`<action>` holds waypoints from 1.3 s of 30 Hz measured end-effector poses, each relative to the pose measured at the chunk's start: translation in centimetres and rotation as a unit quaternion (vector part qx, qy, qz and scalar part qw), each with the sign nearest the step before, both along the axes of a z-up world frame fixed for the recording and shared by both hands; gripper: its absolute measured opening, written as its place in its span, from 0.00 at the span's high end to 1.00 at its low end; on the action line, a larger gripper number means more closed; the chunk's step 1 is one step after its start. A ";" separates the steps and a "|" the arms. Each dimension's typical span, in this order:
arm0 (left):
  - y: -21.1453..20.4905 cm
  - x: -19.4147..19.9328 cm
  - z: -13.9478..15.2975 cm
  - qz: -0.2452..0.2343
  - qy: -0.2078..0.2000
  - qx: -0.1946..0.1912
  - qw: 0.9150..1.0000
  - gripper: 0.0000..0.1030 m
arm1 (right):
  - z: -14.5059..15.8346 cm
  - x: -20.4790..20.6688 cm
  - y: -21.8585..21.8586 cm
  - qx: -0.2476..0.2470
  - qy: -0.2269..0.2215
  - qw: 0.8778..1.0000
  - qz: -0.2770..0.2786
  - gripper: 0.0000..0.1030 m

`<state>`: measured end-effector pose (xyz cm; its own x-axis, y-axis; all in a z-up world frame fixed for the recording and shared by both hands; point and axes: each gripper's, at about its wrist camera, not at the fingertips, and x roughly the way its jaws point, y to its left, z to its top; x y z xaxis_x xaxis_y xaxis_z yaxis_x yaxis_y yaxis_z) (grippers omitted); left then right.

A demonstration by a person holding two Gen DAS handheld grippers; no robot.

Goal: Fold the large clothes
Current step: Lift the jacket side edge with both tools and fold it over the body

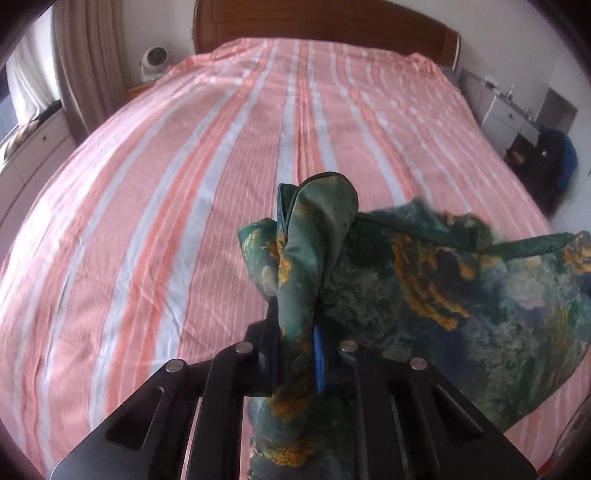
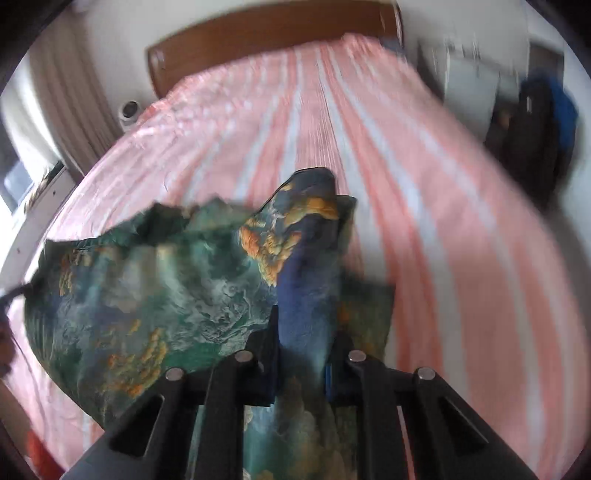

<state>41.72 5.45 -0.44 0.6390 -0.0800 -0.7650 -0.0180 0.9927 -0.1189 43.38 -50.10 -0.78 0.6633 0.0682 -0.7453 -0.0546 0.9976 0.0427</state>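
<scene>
A large dark green garment (image 1: 461, 288) with orange and blue print hangs stretched in the air above the bed. My left gripper (image 1: 297, 332) is shut on its left edge, with a bunch of cloth sticking up between the fingers. My right gripper (image 2: 306, 332) is shut on the garment's (image 2: 147, 288) right edge, where a blue fold sticks up. The cloth spans between the two grippers. The right wrist view is blurred by motion.
A bed with a pink and white striped sheet (image 1: 221, 166) fills both views, with a wooden headboard (image 1: 314, 22) at the far end. A white fan (image 1: 155, 62) stands at the left, white drawers (image 1: 513, 118) and dark bags (image 1: 550, 158) at the right.
</scene>
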 end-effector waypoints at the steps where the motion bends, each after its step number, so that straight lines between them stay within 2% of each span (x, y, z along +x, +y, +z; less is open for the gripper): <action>1: -0.2 -0.1 1.3 0.002 -0.021 0.005 1.000 0.88 | 1.4 -0.6 0.4 -0.013 -0.023 1.000 0.006 0.84; 4: -1.5 0.9 2.9 0.019 -0.081 0.041 0.996 0.89 | 4.7 -0.8 1.5 -0.035 -0.094 0.995 0.008 0.84; 5: -1.6 1.5 2.3 0.030 -0.084 0.052 0.995 0.89 | 4.7 -0.3 1.5 -0.033 -0.107 0.994 -0.002 0.84; 6: -1.5 2.7 0.8 0.038 -0.070 0.065 0.995 0.88 | 4.1 0.6 1.3 -0.028 -0.107 0.994 -0.013 0.84; 8: -0.7 5.0 -4.6 0.046 0.007 0.060 0.997 0.87 | 0.8 3.1 0.6 -0.020 -0.071 0.997 -0.031 0.84; 9: -0.2 5.6 -8.1 0.047 0.049 0.055 0.996 0.84 | -2.0 4.5 0.1 -0.014 -0.035 0.998 -0.041 0.84; 10: -0.1 5.5 -10.4 0.041 0.064 0.054 0.996 0.82 | -4.0 5.2 -0.3 -0.007 -0.007 0.999 -0.045 0.84; 11: -0.5 4.9 -11.2 0.036 0.046 0.068 0.996 0.81 | -7.5 6.0 -0.7 0.007 0.036 0.998 -0.054 0.82; 12: -1.0 4.5 -11.2 0.036 0.030 0.083 0.995 0.80 | -9.0 5.9 -1.0 0.019 0.044 0.997 -0.056 0.81; 14: -1.3 4.2 -10.9 0.034 0.021 0.093 0.995 0.79 | -9.7 5.4 -1.4 0.025 0.026 0.997 -0.062 0.81; 15: -1.2 4.1 -10.8 0.034 0.019 0.093 0.995 0.74 | -9.7 5.2 -1.6 0.029 0.023 0.997 -0.063 0.81; 17: -0.6 3.9 -10.1 0.048 0.017 0.098 0.994 0.55 | -9.6 4.9 -2.5 0.045 0.028 0.997 -0.065 0.79; 19: 0.4 3.3 -8.9 0.066 0.013 0.093 0.993 0.23 | -9.0 4.7 -2.9 0.050 0.034 0.996 -0.067 0.70; 20: 1.1 2.6 -8.2 0.069 0.005 0.081 0.994 0.19 | -8.6 4.8 -3.0 0.049 0.032 0.996 -0.070 0.59; 21: 1.7 1.9 -7.6 0.068 -0.003 0.066 0.995 0.15 | -8.4 4.6 -3.2 0.051 0.030 0.996 -0.072 0.44; 22: 2.0 1.3 -7.0 0.065 -0.008 0.059 0.996 0.13 | -8.0 4.6 -3.2 0.058 0.028 0.995 -0.071 0.35; 23: 2.1 0.3 -6.5 0.063 -0.010 0.061 0.996 0.12 | -7.5 4.0 -3.3 0.065 0.023 0.995 -0.073 0.21; 24: 2.0 -0.7 -6.1 0.059 -0.012 0.068 0.996 0.12 | -7.1 3.2 -3.2 0.066 0.016 0.995 -0.076 0.17; 32: -0.8 -8.6 -4.7 0.011 -0.017 0.119 0.993 0.08 | -5.7 -1.6 -1.4 0.102 0.010 0.994 -0.044 0.17; 39: -6.8 -11.6 -3.5 -0.041 -0.031 0.135 0.989 0.07 | -4.9 -4.8 -1.7 0.185 0.011 0.982 -0.034 0.17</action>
<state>30.10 -1.33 -3.91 0.6856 0.0687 -0.7247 0.0626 0.9863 0.1527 38.54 -51.83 -5.67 0.6595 0.2930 -0.6923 0.0173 0.9147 0.4037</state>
